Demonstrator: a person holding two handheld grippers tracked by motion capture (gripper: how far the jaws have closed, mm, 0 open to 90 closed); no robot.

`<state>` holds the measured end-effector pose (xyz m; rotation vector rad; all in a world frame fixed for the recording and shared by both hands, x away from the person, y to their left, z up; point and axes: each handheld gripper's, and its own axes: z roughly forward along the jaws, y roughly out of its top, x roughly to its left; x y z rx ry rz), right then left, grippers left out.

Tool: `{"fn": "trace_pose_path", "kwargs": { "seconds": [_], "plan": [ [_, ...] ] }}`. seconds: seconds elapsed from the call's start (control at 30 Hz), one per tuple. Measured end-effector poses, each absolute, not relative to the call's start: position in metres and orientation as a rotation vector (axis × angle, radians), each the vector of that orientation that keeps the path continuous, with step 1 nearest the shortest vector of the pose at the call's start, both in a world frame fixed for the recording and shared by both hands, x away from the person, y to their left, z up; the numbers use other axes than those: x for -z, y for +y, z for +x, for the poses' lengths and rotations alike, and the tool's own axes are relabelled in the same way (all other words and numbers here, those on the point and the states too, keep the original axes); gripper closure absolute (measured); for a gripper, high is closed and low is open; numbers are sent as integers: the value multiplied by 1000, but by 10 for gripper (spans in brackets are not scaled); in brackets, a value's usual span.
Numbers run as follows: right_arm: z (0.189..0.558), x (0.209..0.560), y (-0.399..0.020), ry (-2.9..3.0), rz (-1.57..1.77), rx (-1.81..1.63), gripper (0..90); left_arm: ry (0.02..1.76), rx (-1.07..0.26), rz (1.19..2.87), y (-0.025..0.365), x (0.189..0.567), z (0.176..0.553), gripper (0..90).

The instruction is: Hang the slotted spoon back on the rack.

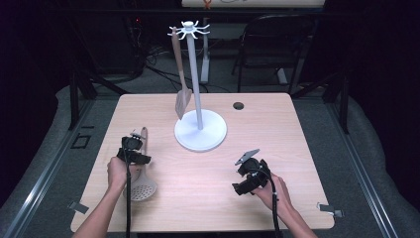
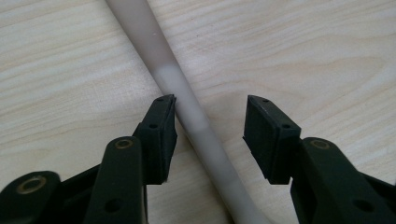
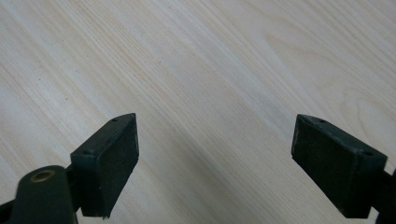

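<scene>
Below, left tool [image 2: 210, 140] spread astride smooth rounded skimmer handle [image 2: 187, 107], right tool [image 3: 215, 163] wide apart, pale wood-grain table [image 3: 210, 56].

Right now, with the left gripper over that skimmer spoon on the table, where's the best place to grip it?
Grip the skimmer spoon on its straight handle, coming from above, as the left gripper already sits. The handle lies flat and is slim enough to fit between the jaws; the perforated bowl looks too wide. One pad is beside the handle, the other still stands apart from it, so centre the jaws before closing.
</scene>
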<state>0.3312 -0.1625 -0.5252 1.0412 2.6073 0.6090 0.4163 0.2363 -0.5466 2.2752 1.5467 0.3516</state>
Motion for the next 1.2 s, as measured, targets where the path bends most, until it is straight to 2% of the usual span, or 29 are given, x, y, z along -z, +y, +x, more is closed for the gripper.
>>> {"fn": "trace_pose_path", "kwargs": {
  "seconds": [0.17,1.0,1.13,1.2],
  "plan": [
    [332,526,-162,2613,1039,-605,147,1554,-340,2250,243,547,416,618],
    [331,526,-162,2620,1039,-595,149,1528,-286,2283,248,547,418,665],
    [331,526,-162,2619,1038,-594,149,1532,-283,2286,247,547,418,662],
    [331,526,-162,2615,1039,-597,149,1539,-279,2302,246,549,418,631]
  ]
}}
